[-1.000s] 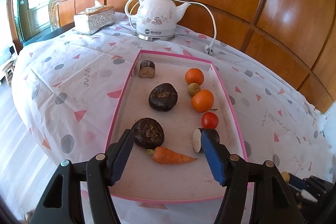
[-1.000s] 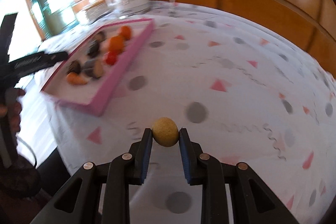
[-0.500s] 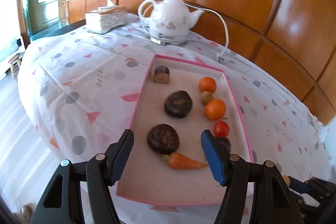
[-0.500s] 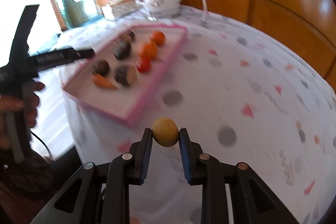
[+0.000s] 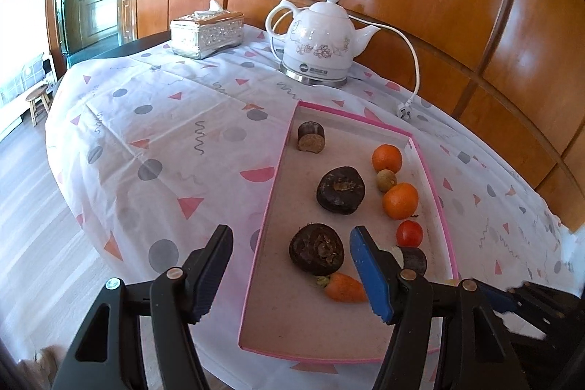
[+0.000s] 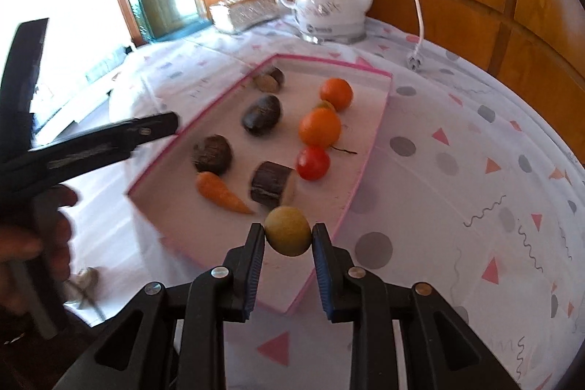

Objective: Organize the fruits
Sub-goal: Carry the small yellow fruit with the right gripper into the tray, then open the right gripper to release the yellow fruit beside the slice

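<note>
Right hand-held gripper [image 6: 288,236] pinching a small yellow-green fruit [image 6: 287,231] over the pink tray [image 6: 369,152]; left hand-held gripper [image 5: 290,275] spread, empty.

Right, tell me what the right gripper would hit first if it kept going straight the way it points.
Probably the pink tray. The right gripper, shut on a small yellow-green fruit, points down at the tray's near corner, just short of the dark cut piece. Depth is unclear, so the fruit might touch the rim or the tray floor first.
</note>
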Motion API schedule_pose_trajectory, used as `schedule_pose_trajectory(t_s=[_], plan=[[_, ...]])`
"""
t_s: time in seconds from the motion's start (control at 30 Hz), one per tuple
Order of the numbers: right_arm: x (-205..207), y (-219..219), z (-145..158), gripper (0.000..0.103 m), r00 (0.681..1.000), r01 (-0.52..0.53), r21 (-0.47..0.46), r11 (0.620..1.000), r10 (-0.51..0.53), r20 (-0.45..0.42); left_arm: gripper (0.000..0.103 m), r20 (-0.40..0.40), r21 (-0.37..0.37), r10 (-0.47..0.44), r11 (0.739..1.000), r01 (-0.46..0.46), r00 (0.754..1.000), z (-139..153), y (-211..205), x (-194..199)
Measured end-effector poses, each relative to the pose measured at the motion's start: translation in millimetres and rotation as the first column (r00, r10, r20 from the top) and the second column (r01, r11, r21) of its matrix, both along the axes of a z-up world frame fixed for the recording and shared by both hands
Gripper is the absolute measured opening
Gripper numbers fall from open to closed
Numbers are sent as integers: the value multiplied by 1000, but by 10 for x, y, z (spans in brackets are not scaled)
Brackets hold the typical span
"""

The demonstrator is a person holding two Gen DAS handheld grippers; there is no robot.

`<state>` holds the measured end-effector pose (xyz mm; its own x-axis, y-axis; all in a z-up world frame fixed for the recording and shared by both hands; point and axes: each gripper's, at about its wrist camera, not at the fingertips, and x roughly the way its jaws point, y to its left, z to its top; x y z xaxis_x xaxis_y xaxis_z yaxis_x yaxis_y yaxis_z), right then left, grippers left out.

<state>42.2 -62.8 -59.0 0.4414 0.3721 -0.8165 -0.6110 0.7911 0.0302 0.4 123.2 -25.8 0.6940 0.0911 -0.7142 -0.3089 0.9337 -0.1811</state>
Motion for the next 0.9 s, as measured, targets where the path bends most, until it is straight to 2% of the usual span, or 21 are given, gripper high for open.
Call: schedule_pose_trajectory(t_s=[0.1, 0.13, 0.53, 0.8, 0.9], plan=[[80, -16, -56, 29, 1000, 24, 16, 1000, -24, -4, 67, -3, 9, -10, 1000, 10, 1000, -5, -35, 1], [78, -17, -47, 32, 1000, 29, 15, 999, -29, 3, 67, -5, 12, -15, 1000, 15, 1000, -8, -51, 10], [-39, -217, -23, 32, 992, 124, 55, 991, -124, 9, 72, -6, 40, -61, 997, 62, 998, 9, -228, 5], [-103, -407, -29, 32, 974, 223, 81, 971, -225, 10, 75, 3, 52, -92, 994, 92, 996, 44, -324, -23], [-147, -460, 7, 32, 963, 261, 74, 962, -265, 41, 76, 9, 55, -110, 993, 109, 994, 60, -374, -33]])
